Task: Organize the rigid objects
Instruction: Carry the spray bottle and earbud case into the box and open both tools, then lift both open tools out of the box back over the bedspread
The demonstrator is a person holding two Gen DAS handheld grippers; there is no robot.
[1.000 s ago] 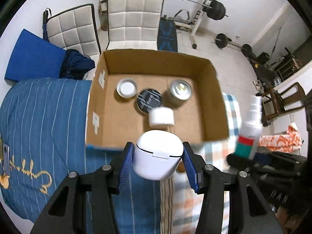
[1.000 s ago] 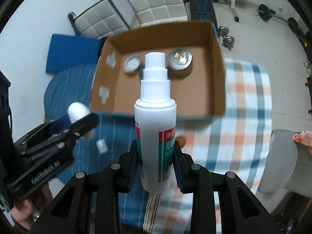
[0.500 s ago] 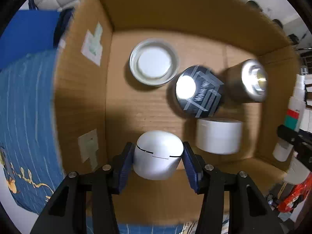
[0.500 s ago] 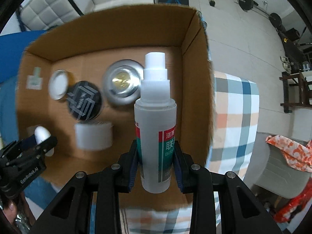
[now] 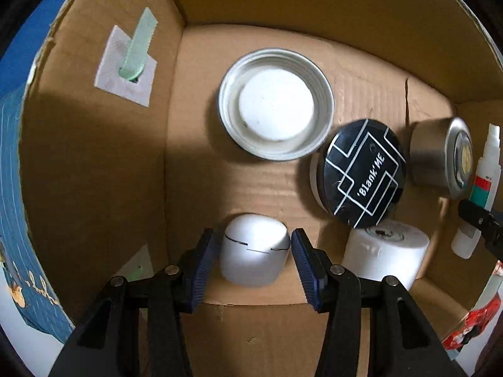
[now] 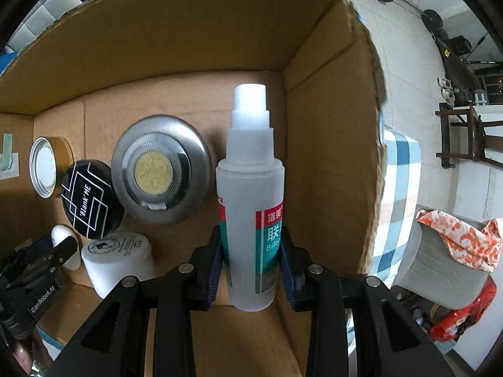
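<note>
Both grippers are inside a cardboard box. My left gripper stands around a white earbud case near the box's front left; small gaps show between its blue pads and the case. My right gripper is shut on a white spray bottle with a red and green label, by the box's right wall. The bottle also shows in the left wrist view.
On the box floor lie a silver lid, a black round tin marked Blank ME, a silver tin with a gold centre and a white tape roll. A checked cloth lies outside the box on the right.
Both grippers have moved from above the bedding down into the box. The left jaws have loosened around the earbud case. The spray bottle has come down by the right wall.
</note>
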